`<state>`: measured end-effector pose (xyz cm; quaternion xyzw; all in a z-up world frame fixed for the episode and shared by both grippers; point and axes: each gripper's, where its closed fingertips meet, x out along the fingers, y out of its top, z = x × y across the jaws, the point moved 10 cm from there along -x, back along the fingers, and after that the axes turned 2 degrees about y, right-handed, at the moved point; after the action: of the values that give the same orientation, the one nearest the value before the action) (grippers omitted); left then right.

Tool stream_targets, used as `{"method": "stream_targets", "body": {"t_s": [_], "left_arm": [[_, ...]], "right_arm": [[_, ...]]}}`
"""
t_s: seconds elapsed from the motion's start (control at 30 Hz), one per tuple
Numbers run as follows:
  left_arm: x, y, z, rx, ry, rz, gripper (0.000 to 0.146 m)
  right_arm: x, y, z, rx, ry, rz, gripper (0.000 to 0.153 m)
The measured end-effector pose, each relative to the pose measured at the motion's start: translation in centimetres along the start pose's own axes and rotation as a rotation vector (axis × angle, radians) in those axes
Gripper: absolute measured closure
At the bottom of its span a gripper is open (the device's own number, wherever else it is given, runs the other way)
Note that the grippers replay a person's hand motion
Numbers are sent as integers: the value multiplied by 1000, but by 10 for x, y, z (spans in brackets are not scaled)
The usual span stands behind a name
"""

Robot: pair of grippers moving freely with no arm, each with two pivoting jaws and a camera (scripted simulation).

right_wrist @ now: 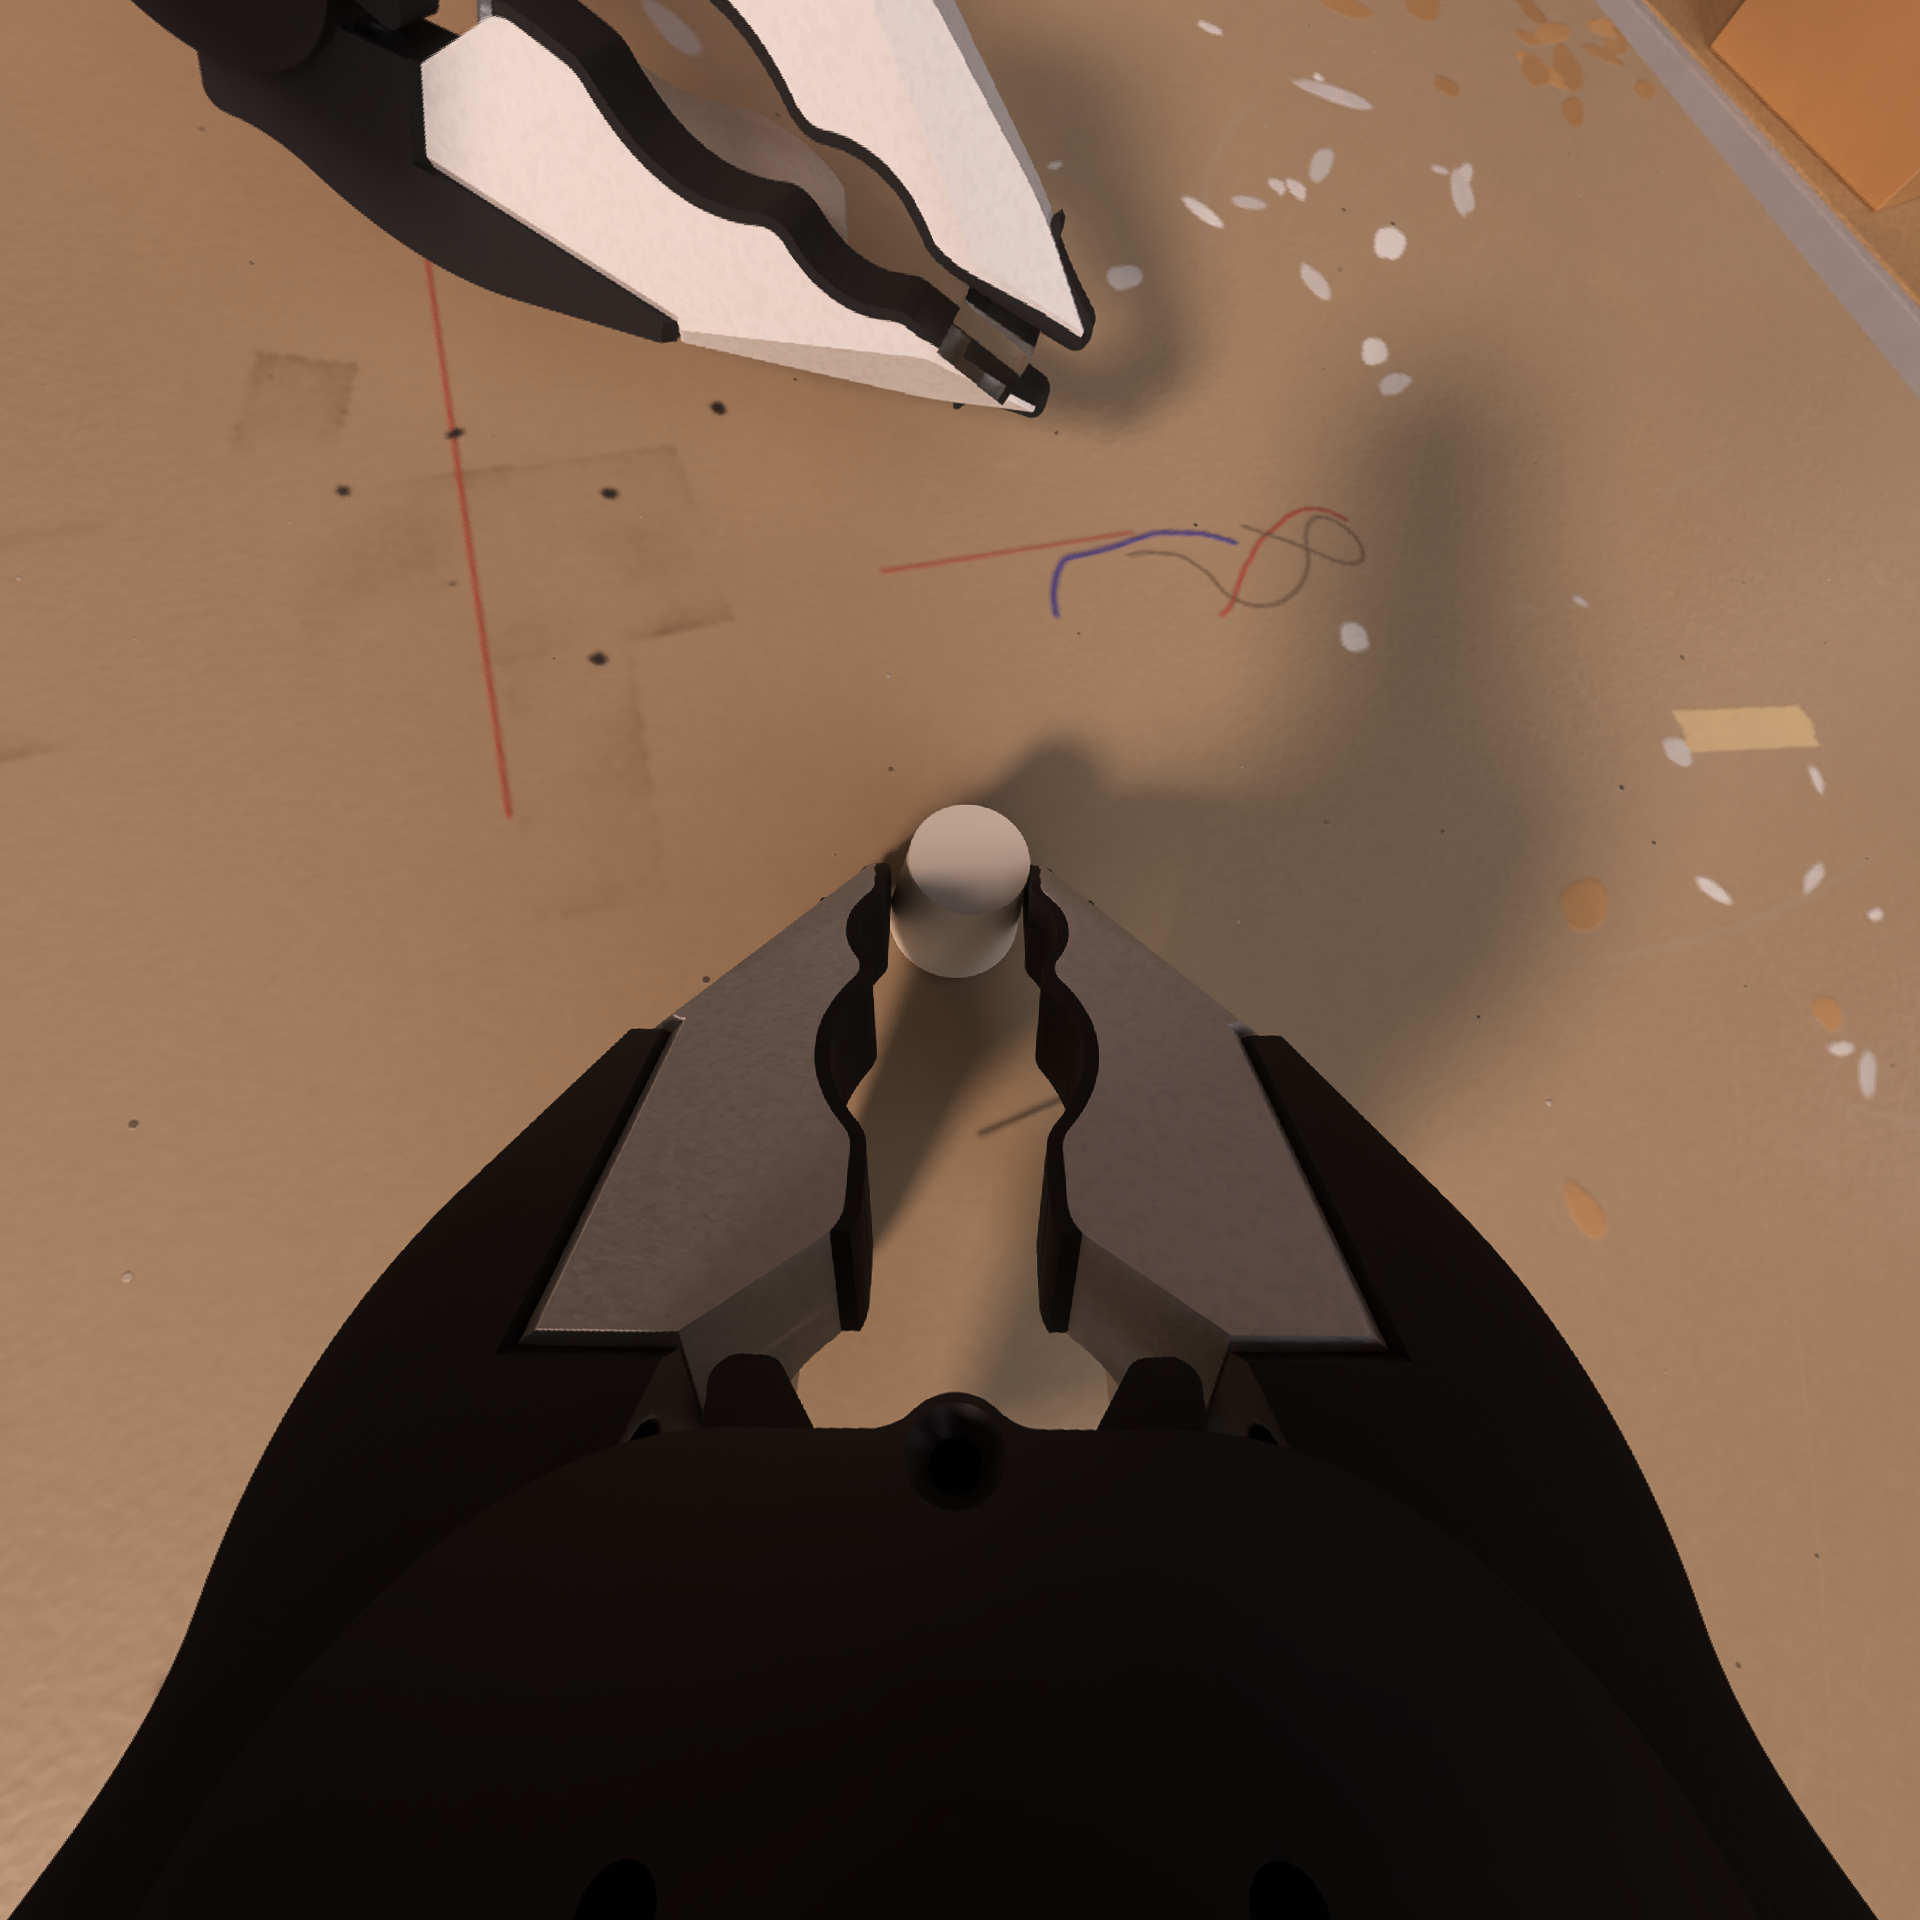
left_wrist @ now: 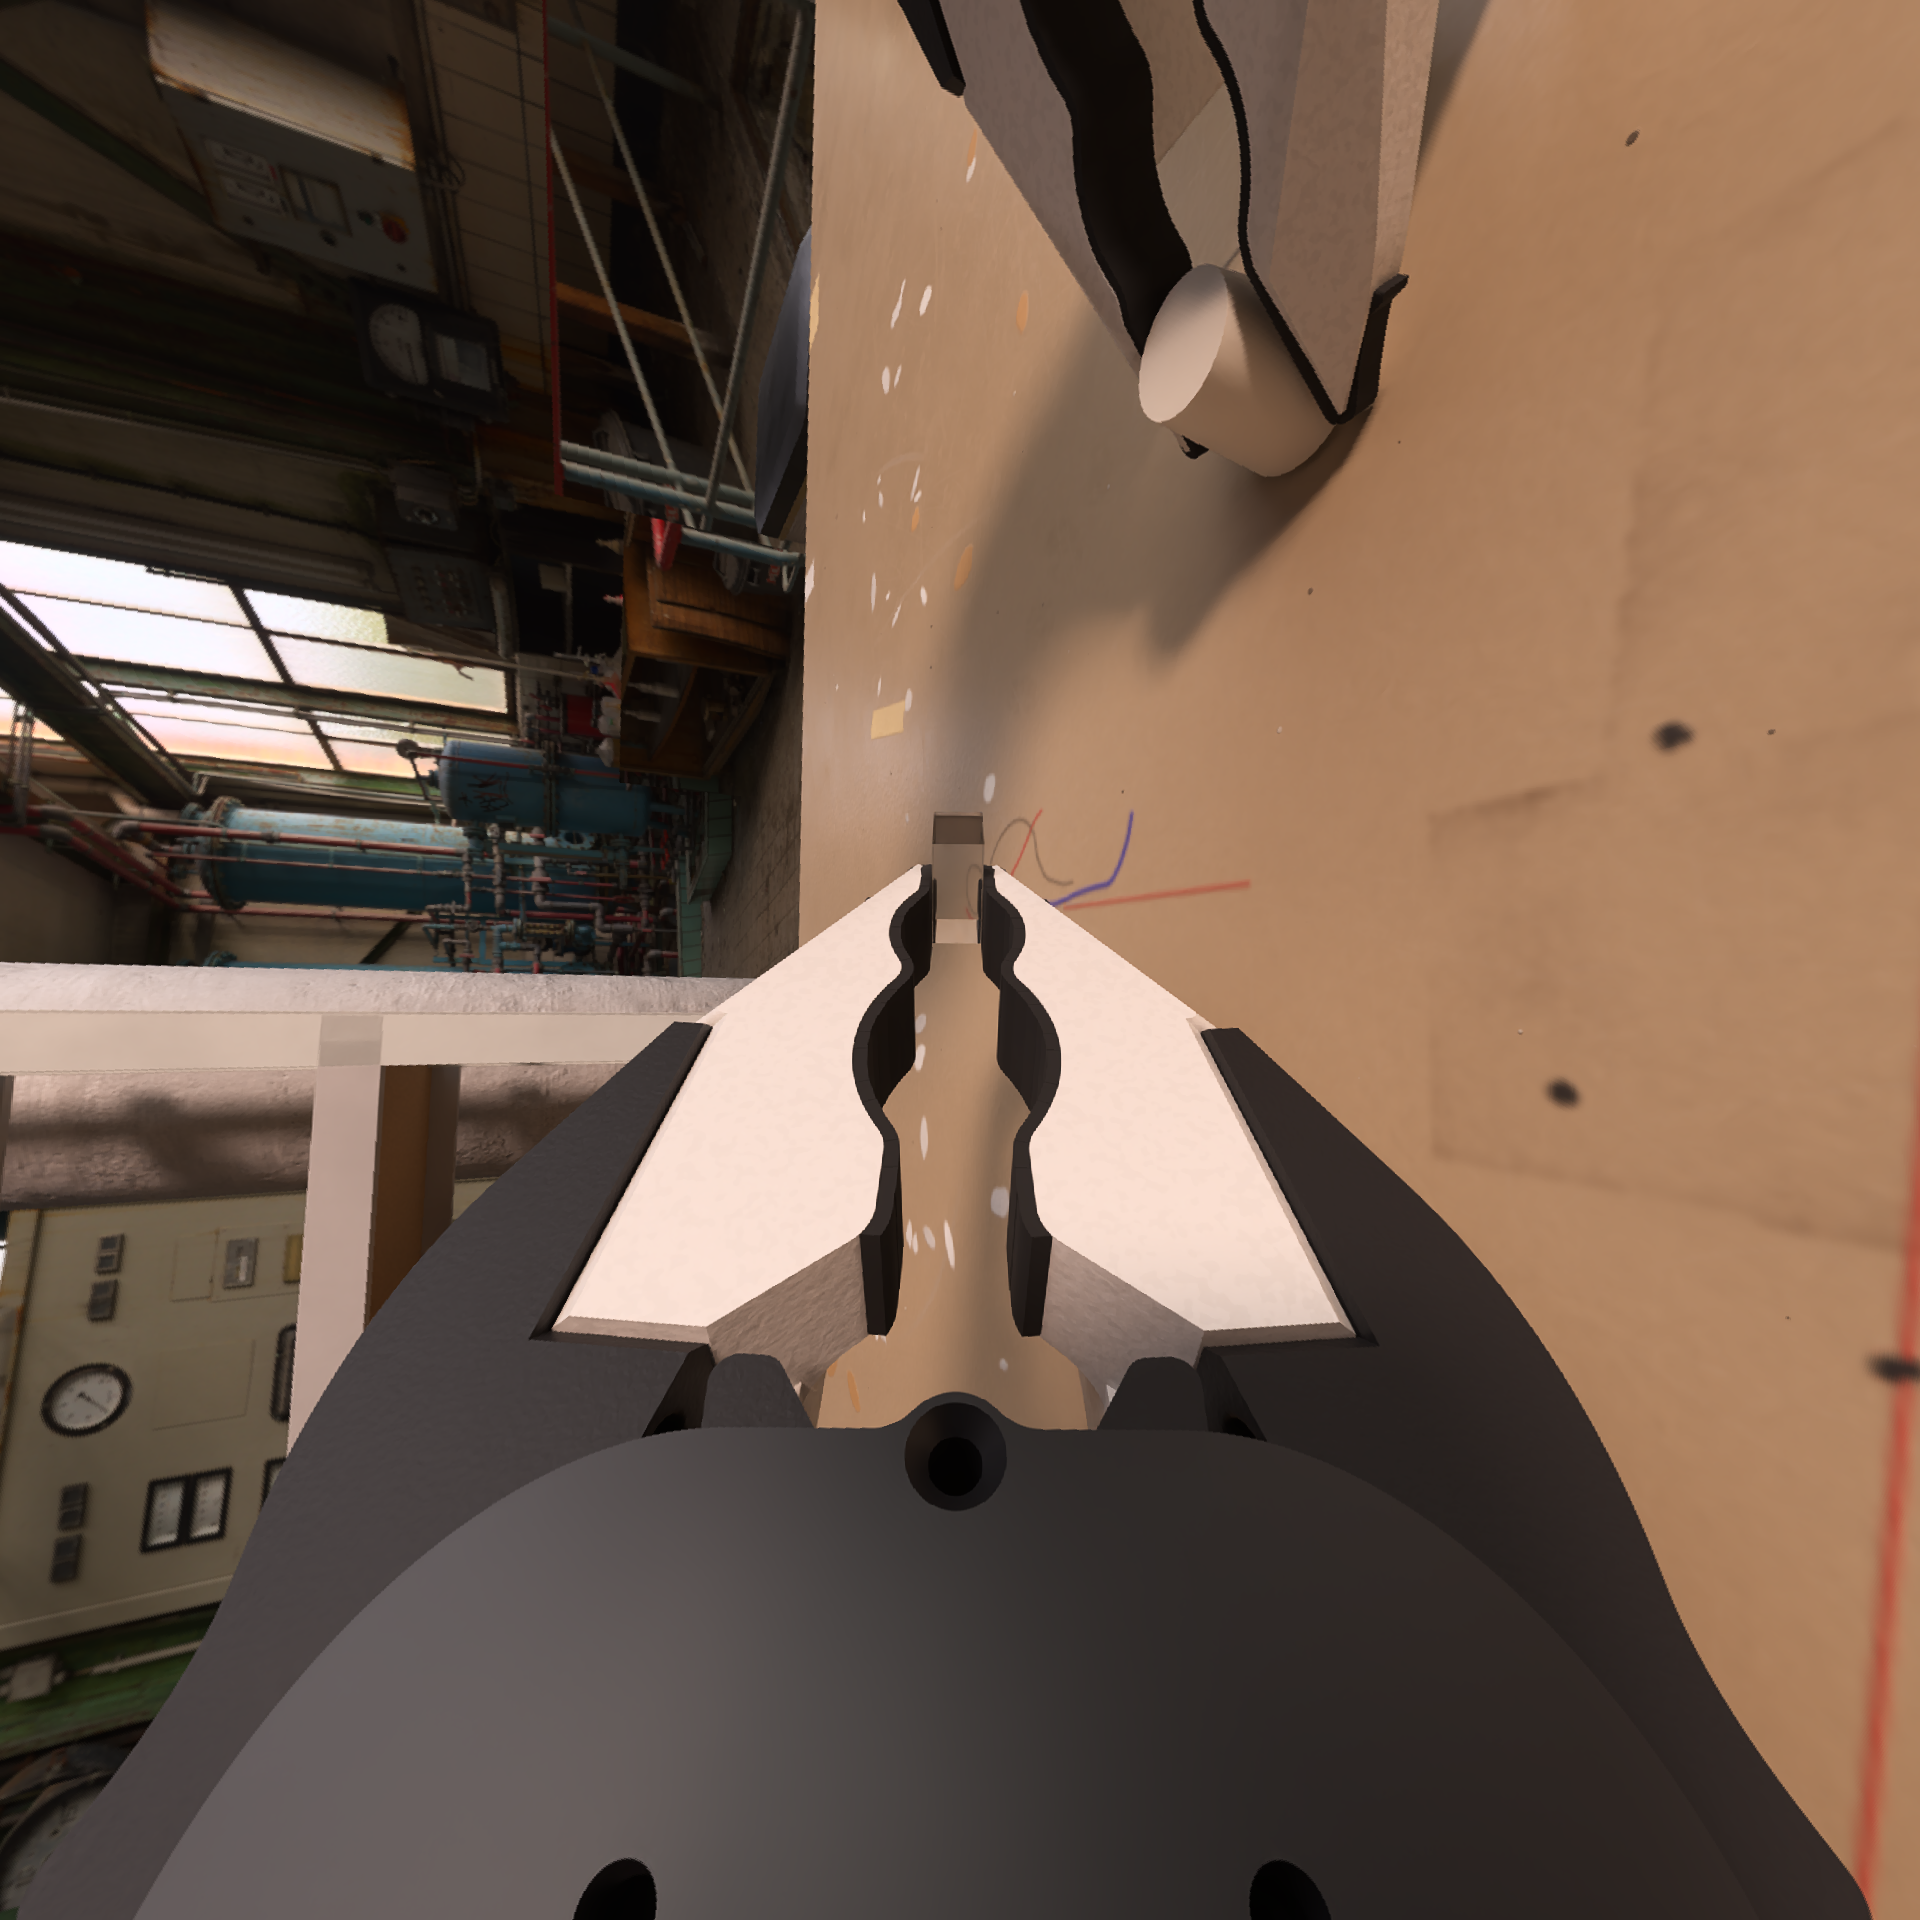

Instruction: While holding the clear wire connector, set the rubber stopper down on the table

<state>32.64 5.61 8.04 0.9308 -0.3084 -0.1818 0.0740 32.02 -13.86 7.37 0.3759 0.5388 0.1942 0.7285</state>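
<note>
My left gripper [left_wrist: 957,883] is shut on the clear wire connector [left_wrist: 957,864], a small see-through block that sticks out past the fingertips. It also shows in the right wrist view [right_wrist: 1003,358], held at the tips of the left gripper [right_wrist: 1044,364], above the table. My right gripper [right_wrist: 958,883] is shut on the rubber stopper [right_wrist: 961,883], a pale short cylinder held between the fingertips. In the left wrist view the stopper [left_wrist: 1216,374] sits at the tips of the right gripper [left_wrist: 1273,384], close to or touching the brown table [left_wrist: 1455,727].
The brown table [right_wrist: 312,935] bears thin red, blue and dark drawn lines [right_wrist: 1195,561], white and orange specks [right_wrist: 1382,244], and a strip of tan tape [right_wrist: 1745,727]. Its edge [right_wrist: 1766,177] runs at the top right. A workshop background [left_wrist: 364,623] lies beyond the table edge.
</note>
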Motion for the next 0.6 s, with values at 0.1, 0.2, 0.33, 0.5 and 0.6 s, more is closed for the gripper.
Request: {"method": "stream_targets", "body": {"t_s": [0.1, 0.2, 0.33, 0.5, 0.6], "left_arm": [[0, 0, 0, 1, 1, -1, 138], [0, 0, 1, 7, -1, -4, 138], [1, 0, 1, 15, -2, -5, 138], [1, -1, 2, 30, -2, -11, 138], [1, 0, 2, 51, 3, -16, 138]], "right_arm": [[0, 0, 0, 0, 0, 0, 127], [0, 0, 0, -1, -1, 0, 127], [0, 0, 0, 0, -1, 0, 127], [0, 0, 0, 0, -2, 0, 127], [0, 0, 0, -2, -12, 1, 127]]}}
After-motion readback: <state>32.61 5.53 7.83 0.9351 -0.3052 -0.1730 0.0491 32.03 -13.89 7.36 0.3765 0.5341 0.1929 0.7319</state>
